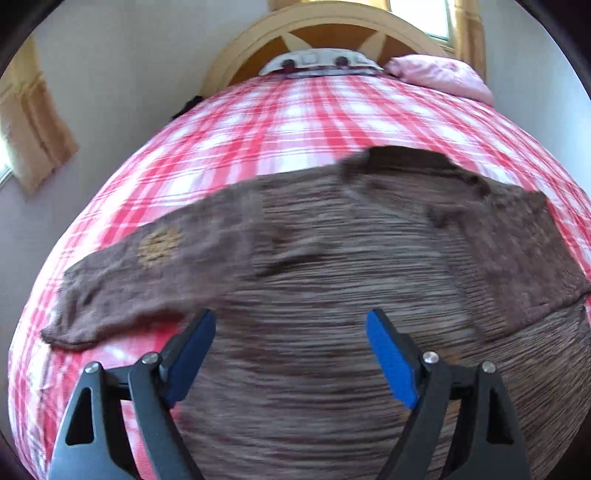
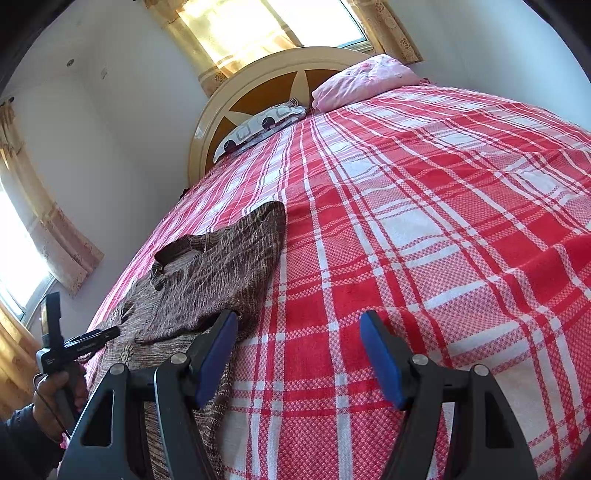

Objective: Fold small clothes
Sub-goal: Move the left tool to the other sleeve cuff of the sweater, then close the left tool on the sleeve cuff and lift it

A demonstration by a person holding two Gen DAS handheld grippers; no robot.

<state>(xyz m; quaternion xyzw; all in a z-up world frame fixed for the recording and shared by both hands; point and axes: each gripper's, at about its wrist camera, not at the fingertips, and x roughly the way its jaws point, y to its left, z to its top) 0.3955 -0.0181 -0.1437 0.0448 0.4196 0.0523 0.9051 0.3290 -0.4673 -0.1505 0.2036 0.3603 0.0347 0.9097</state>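
Your left gripper (image 1: 291,334) is spread wide, jaws holding nothing. It hangs over the lower body of the brown sweater (image 1: 332,266); the blue pads (image 1: 391,363) sit apart with knit showing between them. Whether the tips touch the cloth, you can't tell from the left wrist view: the picture is motion-blurred.

The sweater lies flat on the red-and-white checked bedspread (image 1: 295,122), neck toward the headboard (image 1: 325,26). One sleeve (image 1: 147,273) stretches out to the left in that view and carries a tan patch (image 1: 159,242). The other sleeve (image 1: 532,254) is folded in across the body on the right side.

Your right gripper (image 2: 298,334) is also wide open and empty. It sits over bare bedspread (image 2: 424,221), just beside the sweater's (image 2: 218,273) right edge. Its left pad (image 2: 218,354) overlaps the sweater's hem edge in the right wrist view; the other pad is over plain checks. Contact not clear.

In the same view, your left hand (image 2: 51,395) grips the handle of the left gripper (image 2: 107,334) at the far left, its black tip over the sweater's lower-left area.

At the head of the bed: a pink pillow (image 2: 365,79) and a patterned pillow (image 2: 258,127) against the headboard. Curtains (image 2: 236,33) hang over the window behind it.
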